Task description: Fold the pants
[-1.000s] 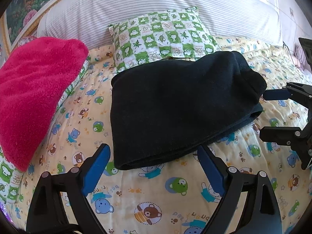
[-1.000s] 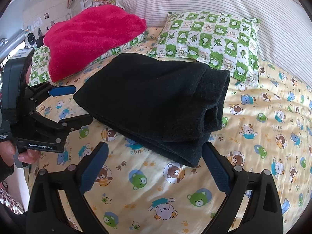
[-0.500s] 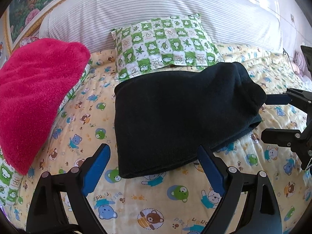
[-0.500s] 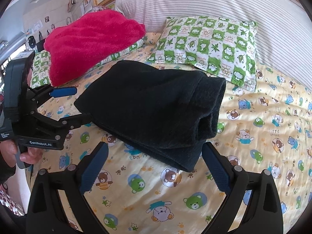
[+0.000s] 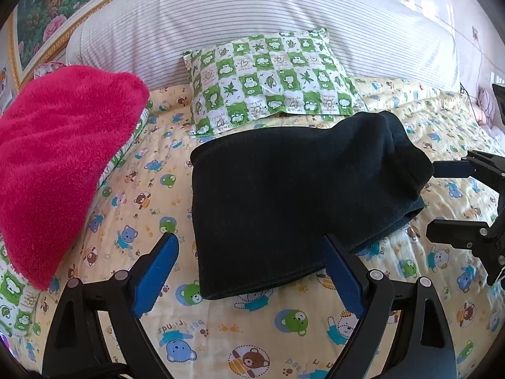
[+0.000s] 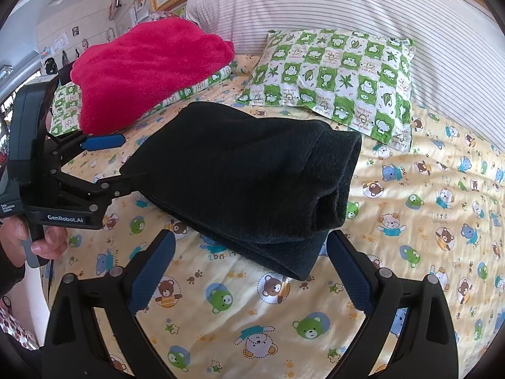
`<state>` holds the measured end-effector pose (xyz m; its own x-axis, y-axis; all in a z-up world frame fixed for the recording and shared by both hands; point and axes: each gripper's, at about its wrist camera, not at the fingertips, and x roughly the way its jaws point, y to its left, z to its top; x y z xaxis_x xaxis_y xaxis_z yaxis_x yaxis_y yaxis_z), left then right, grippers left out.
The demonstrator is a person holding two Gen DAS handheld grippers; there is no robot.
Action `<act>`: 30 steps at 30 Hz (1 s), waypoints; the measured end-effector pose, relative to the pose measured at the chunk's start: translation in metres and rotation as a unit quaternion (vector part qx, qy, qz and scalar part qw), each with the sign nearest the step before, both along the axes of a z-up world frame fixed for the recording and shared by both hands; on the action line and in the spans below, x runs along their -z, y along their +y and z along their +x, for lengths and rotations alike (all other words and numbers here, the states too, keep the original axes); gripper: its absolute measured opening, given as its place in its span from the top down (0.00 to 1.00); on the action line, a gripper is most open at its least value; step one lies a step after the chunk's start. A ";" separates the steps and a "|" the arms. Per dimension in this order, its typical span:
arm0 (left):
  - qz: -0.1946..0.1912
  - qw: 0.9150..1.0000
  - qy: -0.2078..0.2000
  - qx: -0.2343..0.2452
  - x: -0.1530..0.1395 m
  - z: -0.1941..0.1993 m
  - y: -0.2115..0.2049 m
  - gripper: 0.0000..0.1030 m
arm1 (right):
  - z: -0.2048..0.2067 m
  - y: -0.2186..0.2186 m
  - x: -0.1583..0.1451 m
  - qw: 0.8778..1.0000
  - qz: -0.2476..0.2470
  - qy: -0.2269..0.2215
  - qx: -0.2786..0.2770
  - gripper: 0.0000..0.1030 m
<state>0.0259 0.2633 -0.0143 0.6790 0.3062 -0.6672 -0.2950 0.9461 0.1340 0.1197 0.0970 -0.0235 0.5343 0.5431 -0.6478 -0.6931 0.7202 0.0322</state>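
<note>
The pants (image 5: 300,195) lie folded in a thick bundle on the bed (image 5: 252,325), just ahead of my left claw (image 5: 249,271) and my right claw (image 6: 251,268). I judge the folding finished; next I need only back away. Both claws hover wide open, empty, level above the sheet.

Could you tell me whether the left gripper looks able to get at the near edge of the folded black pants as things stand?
Probably yes. The left gripper is open, and the near edge of the black pants lies between its fingers on the bedspread, with nothing in between.
</note>
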 end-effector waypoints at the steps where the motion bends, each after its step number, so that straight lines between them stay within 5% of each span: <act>1: -0.001 1.000 0.000 0.000 0.000 0.000 0.000 0.11 | 0.000 0.000 0.000 1.000 0.000 -0.001 0.001 0.06; 30: -0.003 1.000 0.008 -0.005 -0.005 0.014 -0.003 0.11 | 0.002 -0.006 -0.004 1.000 0.013 0.004 0.014 0.06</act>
<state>0.0397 0.2608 -0.0091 0.6647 0.3085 -0.6805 -0.3019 0.9440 0.1330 0.1216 0.0907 -0.0199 0.5438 0.5444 -0.6387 -0.6722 0.7382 0.0569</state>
